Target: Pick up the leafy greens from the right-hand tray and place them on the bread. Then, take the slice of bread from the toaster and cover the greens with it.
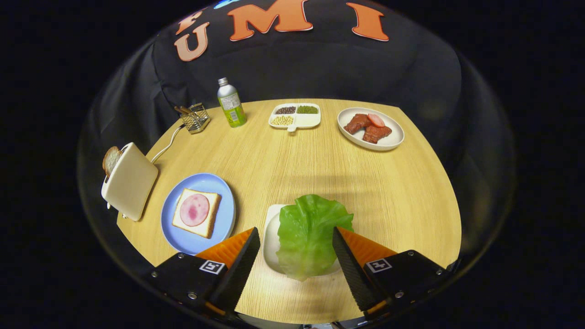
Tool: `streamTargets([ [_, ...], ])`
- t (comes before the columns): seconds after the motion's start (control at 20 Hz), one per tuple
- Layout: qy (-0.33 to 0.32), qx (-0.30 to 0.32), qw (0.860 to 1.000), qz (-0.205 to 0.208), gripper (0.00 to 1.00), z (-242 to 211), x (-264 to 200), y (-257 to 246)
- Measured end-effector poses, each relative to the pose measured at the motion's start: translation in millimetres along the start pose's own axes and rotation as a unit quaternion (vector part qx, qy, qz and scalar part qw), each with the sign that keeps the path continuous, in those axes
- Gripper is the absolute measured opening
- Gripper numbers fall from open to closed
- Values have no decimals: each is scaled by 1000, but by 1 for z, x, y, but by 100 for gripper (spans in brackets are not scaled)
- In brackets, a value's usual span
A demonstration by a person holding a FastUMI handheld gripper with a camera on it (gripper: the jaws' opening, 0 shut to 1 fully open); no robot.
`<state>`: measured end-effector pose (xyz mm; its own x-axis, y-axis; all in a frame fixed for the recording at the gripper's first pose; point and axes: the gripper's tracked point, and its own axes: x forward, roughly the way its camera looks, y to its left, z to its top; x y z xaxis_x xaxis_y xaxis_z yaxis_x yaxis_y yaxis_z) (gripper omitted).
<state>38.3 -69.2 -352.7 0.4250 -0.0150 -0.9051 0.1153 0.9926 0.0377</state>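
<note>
Gripper [296, 237] spread wide, both fingers clear of everything, poised above the near edge of the wooden surface [365, 183]. Between the fingers: leafy greens [308, 235], one broad crinkled leaf lying on a small white tray [270, 237] and spilling over its far and right sides. Right fingertip [340, 242] close against the leaf's right edge in the view, though contact cannot be told; left fingertip [251, 242] just beside the tray's left rim, apart from the leaf.

Left of the tray, near the left finger: a blue plate [219, 224] carrying a square slice of bread [211, 214] topped with a round pink slice of ham [194, 209]. Farther left, at the edge of the surface: a cream toaster [130, 180] with a slice of toast [110, 160] standing up out of its slot, cord [167, 145] trailing off toward the far side.

Along the far side, left to right: a small wire holder [195, 118] with something brown in it, an upright metal bottle [231, 103] with a green label, a white divided dish [295, 115] holding dark beans, green beans and pale beans in three of its four compartments, and a round white plate [381, 141] with reddish-brown pieces of meat [368, 128] and one pink slice on top.

Greens well apart from the bread, not yet on it; toast in the toaster.
</note>
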Motion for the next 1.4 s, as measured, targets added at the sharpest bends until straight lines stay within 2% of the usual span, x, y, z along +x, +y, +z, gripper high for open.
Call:
streamTargets([
  [0.25,36,7,999,-26,96,-15,25,-15],
  [0.55,66,6,997,-34,95,-30,49,-15],
  [0.8,71,1,996,-45,80,-36,61,-18],
  [0.95,77,-9,996,-44,77,-37,62,-16],
  [1.05,75,-4,996,-47,71,-37,63,-18],
  [1.15,70,1,996,-50,59,-35,65,-20],
  [1.2,67,4,996,-51,47,-34,65,-21],
  [1.4,61,27,996,-52,17,-32,66,-29],
])
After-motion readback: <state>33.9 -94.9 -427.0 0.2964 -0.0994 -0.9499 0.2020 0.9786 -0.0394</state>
